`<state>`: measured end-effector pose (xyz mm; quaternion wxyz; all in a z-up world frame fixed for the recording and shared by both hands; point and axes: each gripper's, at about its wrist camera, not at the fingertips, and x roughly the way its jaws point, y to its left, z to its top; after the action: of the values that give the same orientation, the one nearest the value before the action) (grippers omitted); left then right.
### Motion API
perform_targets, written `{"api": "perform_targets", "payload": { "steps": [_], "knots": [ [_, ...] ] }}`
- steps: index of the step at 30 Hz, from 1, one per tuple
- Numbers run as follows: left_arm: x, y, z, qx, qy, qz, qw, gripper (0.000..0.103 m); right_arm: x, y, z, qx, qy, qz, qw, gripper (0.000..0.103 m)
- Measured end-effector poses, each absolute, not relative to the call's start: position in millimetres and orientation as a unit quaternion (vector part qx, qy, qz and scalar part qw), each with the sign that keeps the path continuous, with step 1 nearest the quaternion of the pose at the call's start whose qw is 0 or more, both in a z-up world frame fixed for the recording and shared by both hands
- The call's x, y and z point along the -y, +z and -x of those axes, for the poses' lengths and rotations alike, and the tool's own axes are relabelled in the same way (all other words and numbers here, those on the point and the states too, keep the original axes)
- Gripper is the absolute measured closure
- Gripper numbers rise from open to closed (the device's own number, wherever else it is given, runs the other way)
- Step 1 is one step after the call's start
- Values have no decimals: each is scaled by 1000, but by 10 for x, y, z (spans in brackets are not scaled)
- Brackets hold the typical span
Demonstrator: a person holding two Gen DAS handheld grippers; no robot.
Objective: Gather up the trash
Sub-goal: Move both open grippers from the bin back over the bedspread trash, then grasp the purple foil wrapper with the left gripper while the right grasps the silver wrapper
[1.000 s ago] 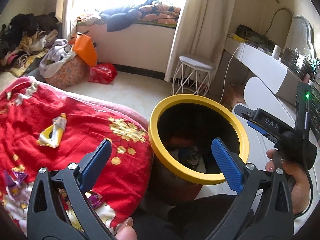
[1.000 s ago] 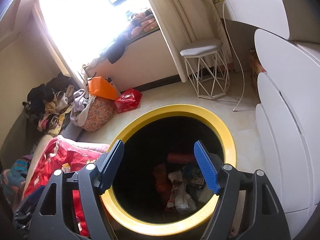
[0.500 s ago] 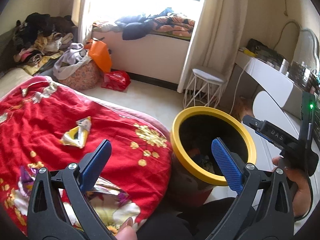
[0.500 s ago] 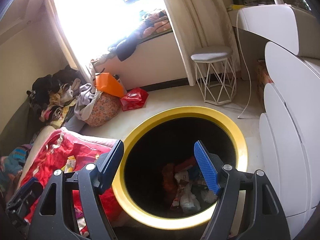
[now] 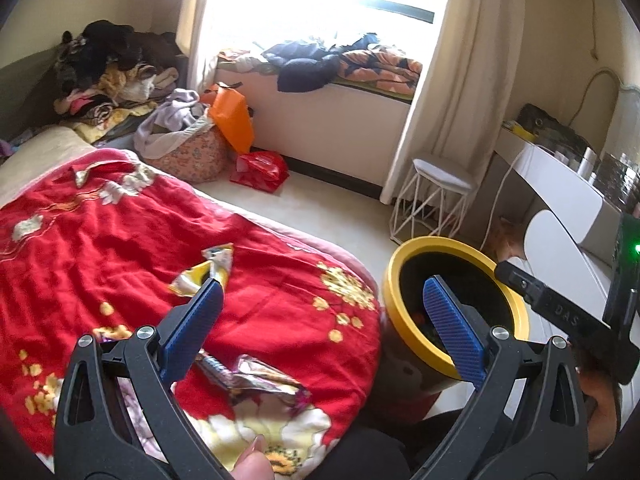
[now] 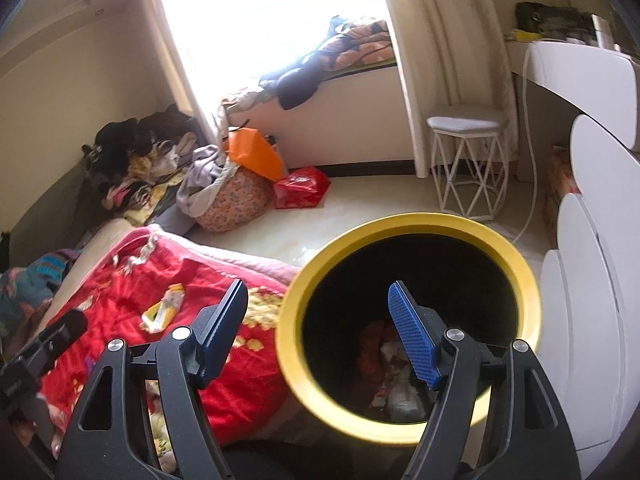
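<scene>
- Already, some trash lies inside the yellow bin (image 6: 408, 228) at right.
- Two wrappers remain on the red blanket (image 5: 120, 240): yellow wrapper (image 5: 208, 272) farther, purple wrapper (image 5: 256, 380) nearer.
- Left gripper (image 5: 320, 320) and right gripper (image 6: 320, 320) both gape, empty.

Yellow-rimmed bin (image 5: 400, 264), red gold-flowered blanket (image 5: 100, 248).

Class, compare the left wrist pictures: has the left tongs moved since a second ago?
Yes. The left tongs have swung left, away from the yellow bin and over the red quilt.
</scene>
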<state>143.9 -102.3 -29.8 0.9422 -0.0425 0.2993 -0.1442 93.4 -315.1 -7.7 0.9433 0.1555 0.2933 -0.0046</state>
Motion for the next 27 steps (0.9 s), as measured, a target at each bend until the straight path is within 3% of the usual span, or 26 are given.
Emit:
{"api": "perform_targets", "payload": {
  "steps": [27],
  "knots": [
    [33,-207,-1470,-277,-59,77,956,11,1909,-98,-906,-326,134,-53,934,33]
  ]
}}
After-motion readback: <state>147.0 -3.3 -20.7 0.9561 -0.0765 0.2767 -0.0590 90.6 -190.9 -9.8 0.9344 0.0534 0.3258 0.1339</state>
